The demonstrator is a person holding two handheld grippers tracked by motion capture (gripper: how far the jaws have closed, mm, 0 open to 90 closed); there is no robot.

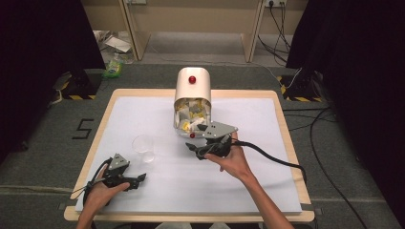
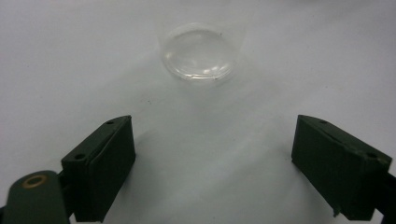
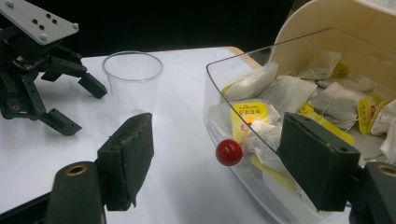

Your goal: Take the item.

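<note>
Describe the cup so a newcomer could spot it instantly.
Start at the cream tea-bag box at the middle back of the white table. Go forward and left, toward the left hand-held gripper: the cup stands upright between them. It is clear plastic and empty, unlike the box with red knobs.

Between the left gripper point(image 1: 135, 181) and the clear plastic cup point(image 1: 143, 148) the white bench point(image 1: 267, 191) surface is bare, so the way forward to the cup is free. The right gripper point(image 1: 195, 146), with jaws wide apart, is just in front of the tea bag dispenser point(image 1: 192, 98); its clear drawer wall point(image 3: 243, 116) with the red knob point(image 3: 229, 152) stands between the jaws and the tea bags point(image 3: 285, 93). The cup stands well apart from the dispenser, with free bench between them.
</note>
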